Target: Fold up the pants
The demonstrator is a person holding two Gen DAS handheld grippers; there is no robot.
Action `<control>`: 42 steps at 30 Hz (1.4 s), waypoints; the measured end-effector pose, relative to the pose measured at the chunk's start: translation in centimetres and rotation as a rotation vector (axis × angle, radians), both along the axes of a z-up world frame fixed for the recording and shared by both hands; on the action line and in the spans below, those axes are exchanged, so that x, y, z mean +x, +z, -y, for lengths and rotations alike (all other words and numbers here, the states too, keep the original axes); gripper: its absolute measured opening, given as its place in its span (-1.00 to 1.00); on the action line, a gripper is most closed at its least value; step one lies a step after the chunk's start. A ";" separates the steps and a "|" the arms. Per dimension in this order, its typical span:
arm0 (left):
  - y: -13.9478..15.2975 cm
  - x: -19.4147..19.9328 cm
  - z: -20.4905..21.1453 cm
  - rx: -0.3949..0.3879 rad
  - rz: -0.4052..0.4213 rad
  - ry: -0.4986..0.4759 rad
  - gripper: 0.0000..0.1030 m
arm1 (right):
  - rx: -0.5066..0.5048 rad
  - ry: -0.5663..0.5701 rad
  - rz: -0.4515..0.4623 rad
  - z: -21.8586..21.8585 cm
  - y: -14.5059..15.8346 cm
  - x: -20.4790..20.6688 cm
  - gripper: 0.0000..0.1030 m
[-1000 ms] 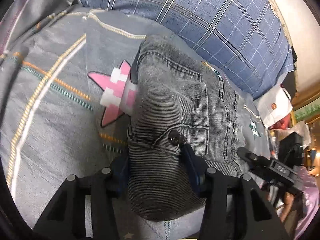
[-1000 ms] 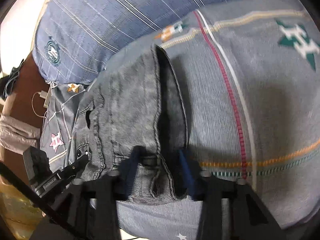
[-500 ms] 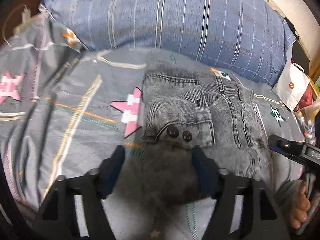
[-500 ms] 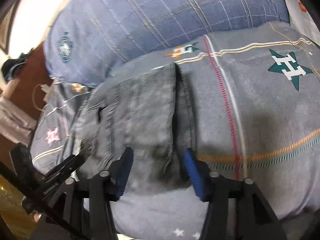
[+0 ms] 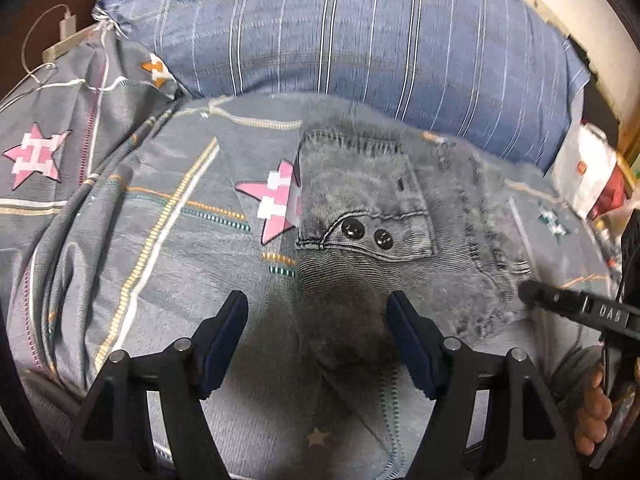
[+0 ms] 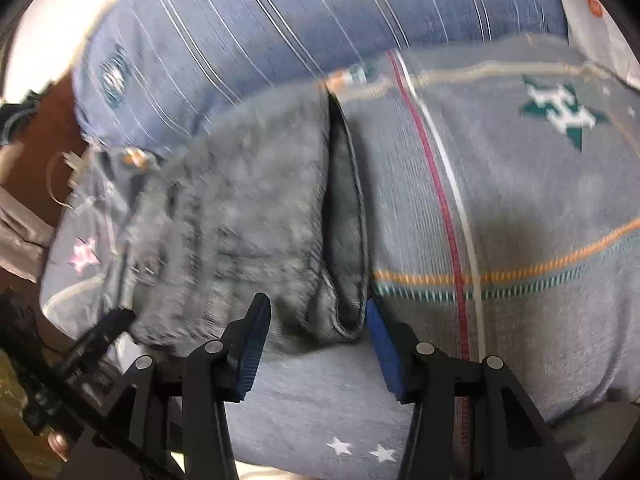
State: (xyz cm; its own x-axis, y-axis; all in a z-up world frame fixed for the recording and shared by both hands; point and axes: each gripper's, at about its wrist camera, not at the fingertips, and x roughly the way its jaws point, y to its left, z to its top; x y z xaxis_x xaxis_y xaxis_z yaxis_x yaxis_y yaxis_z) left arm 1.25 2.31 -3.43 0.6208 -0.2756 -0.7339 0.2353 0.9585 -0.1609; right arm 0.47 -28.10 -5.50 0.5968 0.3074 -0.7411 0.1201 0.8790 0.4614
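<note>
One pair of folded grey pants (image 5: 384,216) lies on one grey patterned quilt (image 5: 160,248). The pants show two dark buttons (image 5: 366,236). One blue striped pillow (image 5: 360,36) sits behind. Two pink stars (image 5: 276,204) and one white bag (image 5: 586,172) are visible.

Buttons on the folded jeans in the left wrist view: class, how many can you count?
2. One button and a second button sit side by side on the pocket flap of the jeans. Others may be hidden in the folds.
</note>
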 end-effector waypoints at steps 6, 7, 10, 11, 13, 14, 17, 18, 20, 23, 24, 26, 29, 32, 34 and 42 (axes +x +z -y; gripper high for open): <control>-1.3 0.2 0.7 0.050 -0.018 -0.022 0.40 | -0.112 0.017 -0.110 -1.8 -1.6 1.3 0.07; -1.6 0.4 0.8 0.054 -0.021 -0.025 0.43 | -0.090 0.014 -0.126 -1.6 -2.1 1.4 0.07; -1.6 0.2 0.4 0.046 0.002 -0.035 0.48 | -0.074 0.008 -0.125 -1.1 -1.8 1.1 0.09; -1.6 0.3 0.3 0.046 0.003 -0.036 0.50 | -0.071 0.007 -0.130 -1.0 -1.9 1.0 0.10; -1.3 0.1 0.1 0.035 0.000 -0.025 0.50 | -0.084 0.011 -0.127 -1.2 -1.7 1.1 0.14; -0.9 -0.1 0.0 0.033 0.010 -0.013 0.50 | -0.090 0.012 -0.125 -1.2 -1.8 1.2 0.15; 0.2 -1.0 0.1 0.046 0.072 -0.005 0.50 | -0.073 0.001 -0.108 -0.8 -1.8 1.0 0.16; 0.3 -1.0 0.3 0.057 0.083 -0.005 0.50 | -0.057 -0.008 -0.088 -0.5 -1.5 0.7 0.16; 0.2 -0.9 0.4 0.060 0.079 -0.015 0.50 | -0.032 -0.026 -0.041 -0.2 -0.7 0.1 0.16; 0.2 -0.2 0.6 0.049 0.039 -0.018 0.50 | -0.016 -0.031 -0.018 0.3 -0.2 -0.2 0.17; 0.3 -0.1 0.7 0.048 0.029 -0.019 0.50 | -0.013 -0.031 -0.022 0.3 -0.3 -0.1 0.17; 1.2 -0.2 0.7 0.029 0.039 -0.019 0.50 | 0.004 -0.035 -0.021 0.5 -0.3 -0.2 0.17; 1.8 -0.9 0.7 0.023 0.082 -0.013 0.50 | 0.027 -0.041 -0.004 0.8 0.2 -0.3 0.18; -0.1 -0.6 0.9 0.072 0.063 -0.008 0.50 | 0.026 -0.017 -0.017 0.0 0.0 0.2 0.19; -1.0 -0.1 0.6 0.066 0.025 0.004 0.50 | -0.012 -0.003 -0.049 -0.6 -0.3 0.4 0.19; -0.1 -0.1 0.0 0.001 0.036 -0.005 0.50 | 0.037 -0.021 -0.003 0.1 0.5 -0.3 0.21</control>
